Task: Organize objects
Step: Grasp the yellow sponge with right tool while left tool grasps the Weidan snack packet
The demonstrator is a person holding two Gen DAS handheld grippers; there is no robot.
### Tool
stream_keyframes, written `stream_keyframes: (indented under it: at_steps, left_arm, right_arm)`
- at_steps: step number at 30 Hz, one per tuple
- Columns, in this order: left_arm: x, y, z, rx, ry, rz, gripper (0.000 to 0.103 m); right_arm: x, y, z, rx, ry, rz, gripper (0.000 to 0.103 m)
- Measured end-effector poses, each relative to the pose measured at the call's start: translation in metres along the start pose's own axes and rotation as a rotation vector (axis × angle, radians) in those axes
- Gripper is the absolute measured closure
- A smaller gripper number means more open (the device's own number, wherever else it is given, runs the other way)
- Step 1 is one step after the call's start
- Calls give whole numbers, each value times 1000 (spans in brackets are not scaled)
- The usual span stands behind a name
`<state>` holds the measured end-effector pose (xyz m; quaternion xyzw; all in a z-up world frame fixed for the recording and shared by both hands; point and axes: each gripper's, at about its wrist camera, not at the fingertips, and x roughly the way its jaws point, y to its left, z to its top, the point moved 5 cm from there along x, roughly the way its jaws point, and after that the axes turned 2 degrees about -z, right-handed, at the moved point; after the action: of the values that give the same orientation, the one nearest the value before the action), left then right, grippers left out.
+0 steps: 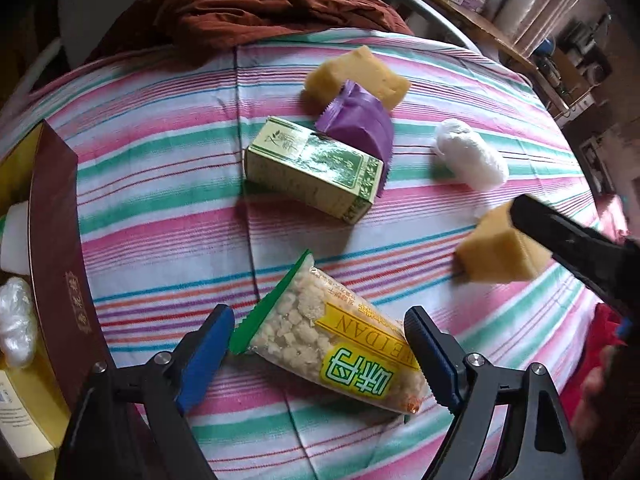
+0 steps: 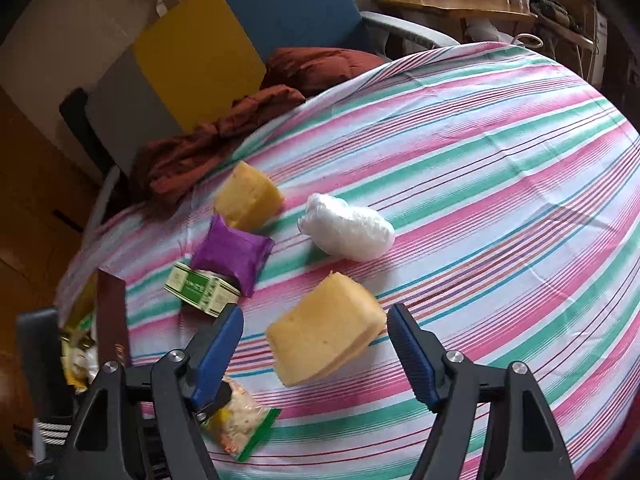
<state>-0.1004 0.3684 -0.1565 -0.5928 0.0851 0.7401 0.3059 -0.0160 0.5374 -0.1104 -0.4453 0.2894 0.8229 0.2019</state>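
Blue pads, left: my left gripper (image 1: 320, 354) is hanging with its jaws spread wide on either side of the snack packet (image 1: 332, 344), and neither pad is pressing on it.
Snack packet: it is lying flat on the striped cloth (image 1: 160, 208), green sealed end toward my left finger, pale crumbly pieces showing through the clear film (yellow and green label facing up).
Blue pads, right: my right gripper (image 2: 316, 334) is also standing open, with the near sponge (image 2: 326, 338) sitting between the fingers; I am seeing a gap on both sides of it.
Near sponge: a yellow block resting on the cloth, tilted, well apart from the far sponge (image 1: 358, 76).
Green box (image 1: 314, 168): lying on its side in the middle of the cloth, beyond the packet.
Purple pouch (image 1: 358, 122): leaning on the far end of the green box, touching the far sponge behind it.
White bundle (image 1: 470, 154): crumpled plastic, lying alone to the right of the box.
Maroon carton (image 1: 60, 248): standing open at the left edge of the cloth, holding a white bottle and some clear plastic (contents only partly showing).
Brown fabric (image 1: 248, 12): bunched at the far edge of the cloth.
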Motion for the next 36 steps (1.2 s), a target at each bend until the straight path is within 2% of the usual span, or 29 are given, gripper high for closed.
stream_keyframes:
  at_steps: [4,5,6,8,12,15,20,22,27,30,32,36]
  left_arm:
    - [-15,13,-3,-100,-9,-65,15]
    - [-21,16,-4,-112,-24,-64,14]
    - [-28,20,-5,-121,-45,-64,13]
    - [-38,24,-6,-135,-63,-64,13]
    - [-41,25,-12,-145,-17,-86,14]
    - [-32,6,-16,-164,33,-116,15]
    - [-28,-7,-14,-173,50,-116,17]
    - [-23,-15,-8,-145,47,-89,19]
    - [1,-26,6,-104,50,-59,32]
    - [8,-36,11,-37,35,-27,32]
    - [13,-42,13,-3,29,-7,30]
    - [18,-47,18,-20,37,-22,14]
  right_arm:
    - [8,-2,-2,-3,26,-15,28]
    - [9,-2,-3,-10,30,-18,31]
    - [11,-2,-4,-18,35,-25,42]
    - [12,0,-5,-36,36,-34,44]
    - [9,1,-5,-57,26,-48,49]
    - [4,1,-3,-62,4,-56,50]
    - [-1,4,-3,-69,-12,-43,50]
    - [-3,3,-2,-66,-20,-42,49]
    - [-7,0,2,-44,-43,-34,49]
    - [-7,1,2,-44,-41,-31,49]
    - [-6,0,2,-47,-35,-36,49]
    - [-1,-3,0,-38,-10,-57,49]
